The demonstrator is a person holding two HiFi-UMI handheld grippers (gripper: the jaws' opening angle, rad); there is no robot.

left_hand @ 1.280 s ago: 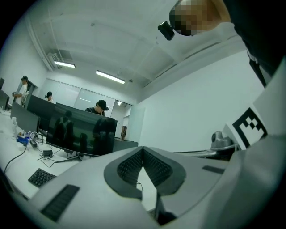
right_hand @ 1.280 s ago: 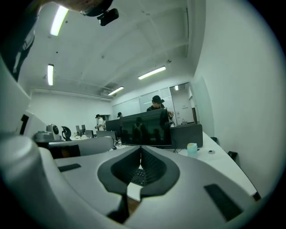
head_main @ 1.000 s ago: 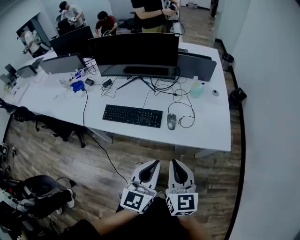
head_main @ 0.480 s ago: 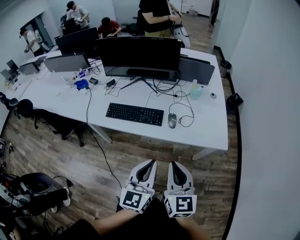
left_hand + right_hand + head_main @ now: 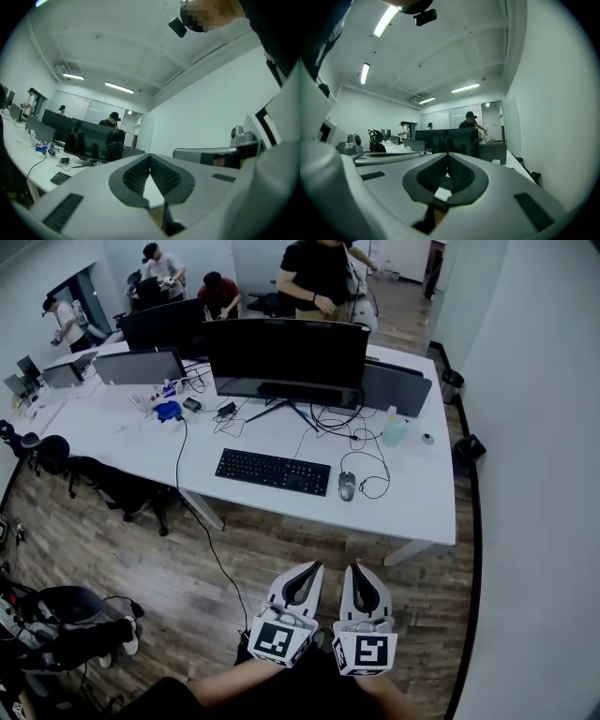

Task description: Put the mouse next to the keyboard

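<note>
A black keyboard lies on the white desk in front of a wide monitor. The grey wired mouse sits just right of it, a small gap away, with its cable looped behind. My left gripper and right gripper hang side by side over the wood floor, well short of the desk's near edge. Both point level at the desk and both are shut with nothing held. In the left gripper view the left gripper's pads meet at the tip, with the keyboard far off. The right gripper looks the same.
A big dark monitor with tangled cables stands behind the keyboard, and a pale green bottle sits at the right. Black chairs stand at the desk's left. People work behind the desk. A white wall runs along the right.
Both grippers have shifted slightly, still side by side and shut. The mouse and keyboard lie as before. The person standing behind the desk has moved.
</note>
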